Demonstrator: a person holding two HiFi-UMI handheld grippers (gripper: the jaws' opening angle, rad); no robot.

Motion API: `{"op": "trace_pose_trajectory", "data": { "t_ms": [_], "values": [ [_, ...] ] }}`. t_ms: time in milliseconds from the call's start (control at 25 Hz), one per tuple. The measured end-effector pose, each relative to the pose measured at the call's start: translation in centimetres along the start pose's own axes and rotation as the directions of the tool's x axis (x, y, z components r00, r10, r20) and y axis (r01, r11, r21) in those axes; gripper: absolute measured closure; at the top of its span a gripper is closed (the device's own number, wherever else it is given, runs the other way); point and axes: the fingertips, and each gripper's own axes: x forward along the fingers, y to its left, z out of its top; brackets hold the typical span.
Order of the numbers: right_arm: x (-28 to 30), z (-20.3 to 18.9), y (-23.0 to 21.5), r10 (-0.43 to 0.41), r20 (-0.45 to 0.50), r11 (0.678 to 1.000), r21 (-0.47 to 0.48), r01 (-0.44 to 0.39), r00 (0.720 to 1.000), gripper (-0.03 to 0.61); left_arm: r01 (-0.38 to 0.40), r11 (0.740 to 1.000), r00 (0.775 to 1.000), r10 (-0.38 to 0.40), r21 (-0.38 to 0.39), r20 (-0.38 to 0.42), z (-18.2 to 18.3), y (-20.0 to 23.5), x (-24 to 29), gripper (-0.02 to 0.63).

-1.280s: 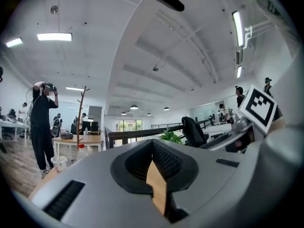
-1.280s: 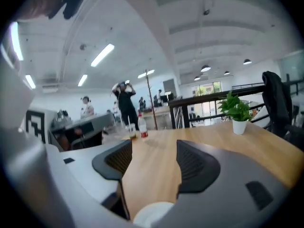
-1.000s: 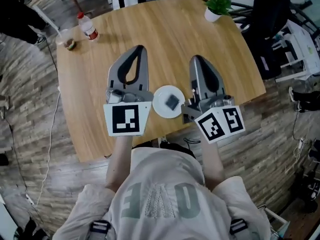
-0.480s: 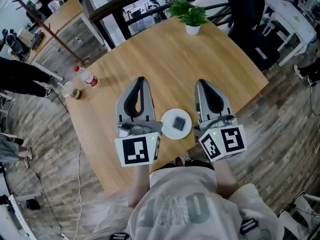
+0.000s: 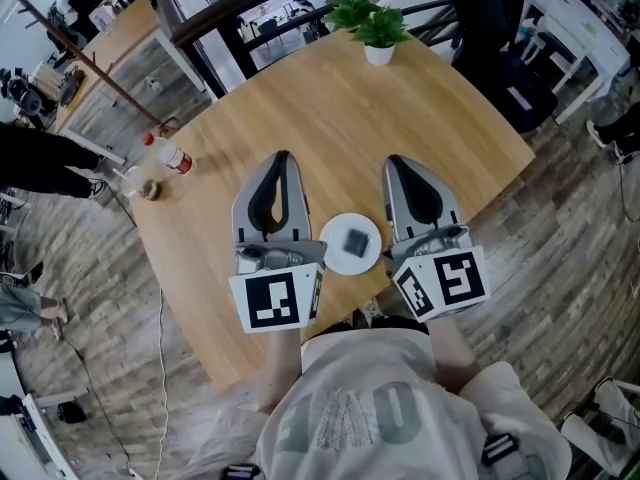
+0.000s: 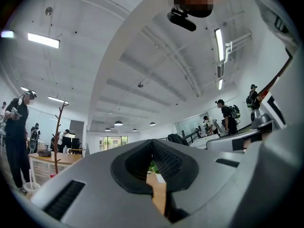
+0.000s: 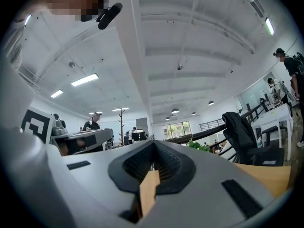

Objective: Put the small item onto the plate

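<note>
Where the small item lies: the small dark grey square item (image 5: 356,241) rests flat on the round white plate (image 5: 334,259), roughly at its middle, and neither gripper touches it.
Plate: it sits on the round light-wood table (image 5: 330,98), close to the edge nearest the person and between the two grippers. It appears to be clear of both.
Left gripper: the grey left gripper (image 5: 277,158) is over the table just left of the plate, pointing away from the person. Its jaws meet tip to tip and hold nothing. In the left gripper view only a sliver of the wooden top shows through the narrow slit behind the tips.
Right gripper: the grey right gripper (image 5: 396,161) is just right of the plate, roughly parallel to the other. Its jaws are pressed fully together and are empty.
Marker cubes: the black-and-white cubes at the grippers' near ends hang over the table's near edge, above the person's pale shirt (image 5: 350,408).
Far edge of table: a green potted plant in a white pot (image 5: 372,30).
Left edge of table: a clear plastic bottle with a red cap (image 5: 170,154), with a small clear cup (image 5: 148,188) just beside it; both are well apart from the plate.
Gripper views: both tilt slightly upward to a white ceiling with strip lights, and people stand in the background.
</note>
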Motion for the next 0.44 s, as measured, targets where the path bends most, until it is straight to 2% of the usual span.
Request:
{"op": "trace_pose_trajectory", "data": {
  "t_ms": [440],
  "values": [
    [0.19, -0.44, 0.05, 0.015, -0.025, 1.000, -0.016, -0.016, 1.000, 0.563, 0.008, 1.000, 1.000, -0.008, -0.004, -0.005, -0.09, -0.59, 0.17, 0.604]
  ]
}}
